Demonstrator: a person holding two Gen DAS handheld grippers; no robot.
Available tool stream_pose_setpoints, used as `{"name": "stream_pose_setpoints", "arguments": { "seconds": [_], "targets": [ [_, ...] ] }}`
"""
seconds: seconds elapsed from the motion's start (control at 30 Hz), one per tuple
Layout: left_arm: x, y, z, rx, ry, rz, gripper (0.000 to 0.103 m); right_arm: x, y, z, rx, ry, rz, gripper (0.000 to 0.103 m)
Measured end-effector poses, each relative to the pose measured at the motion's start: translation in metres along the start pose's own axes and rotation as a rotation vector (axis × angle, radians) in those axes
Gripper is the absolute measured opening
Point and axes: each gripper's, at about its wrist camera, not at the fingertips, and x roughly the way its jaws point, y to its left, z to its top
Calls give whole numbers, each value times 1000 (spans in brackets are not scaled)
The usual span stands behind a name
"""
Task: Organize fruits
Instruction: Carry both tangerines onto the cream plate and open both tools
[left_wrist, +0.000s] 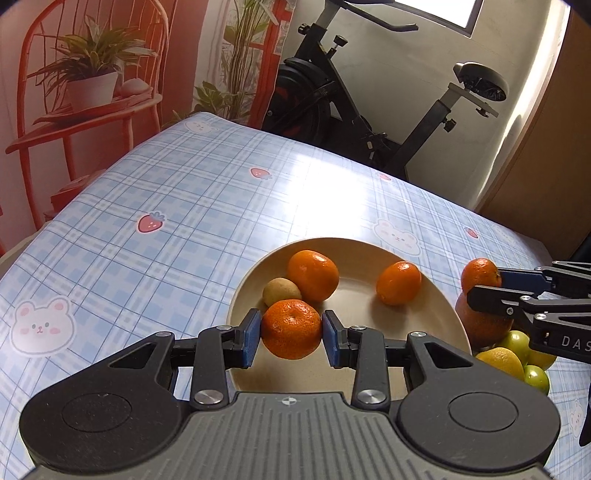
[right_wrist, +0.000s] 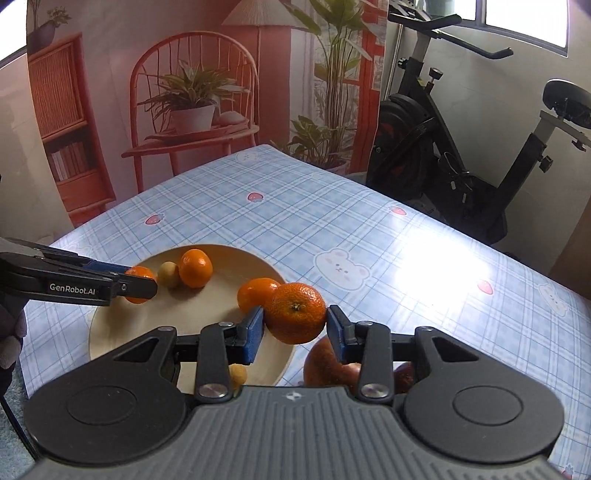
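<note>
Both grippers loaded. My left gripper (left_wrist: 291, 329) is clamped part-closed on a mandarin (left_wrist: 291, 328), blue pads on both sides, hanging over the near rim of the plate (left_wrist: 436, 295). My right gripper (right_wrist: 295, 314) grips a second mandarin (right_wrist: 296, 312) the same way, held just off the plate's right edge, above the loose pile: a big orange (left_wrist: 480, 321) and green fruits (left_wrist: 524, 345) on the counter (left_wrist: 184, 206). Already in the plate: two more mandarins (left_wrist: 313, 275) (left_wrist: 399, 282) and one small tan fruit (left_wrist: 280, 292). Step in hand, as I read it, is setting both down in the plate. Advice to self: lower each into a bare patch of plate, left first, so the two grippers don't crowd. Release low, near the plate floor, or the round fruit will likely roll and knock the others. Open only enough to free it, then back out straight.
</note>
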Motion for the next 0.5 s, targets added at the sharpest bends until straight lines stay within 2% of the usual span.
{"name": "stream_pose_setpoints", "arguments": {
  "seconds": [0.17,0.3,0.5],
  "targets": [
    [9,-1,-2,22,9,-13,38,36,14,5,-29,116,36,40],
    [13,1,-3,16,15,-29,38,55,18,10,-61,180,13,40],
    [16,1,-2,17,11,-41,38,62,15,10,-63,189,13,40]
  ]
}}
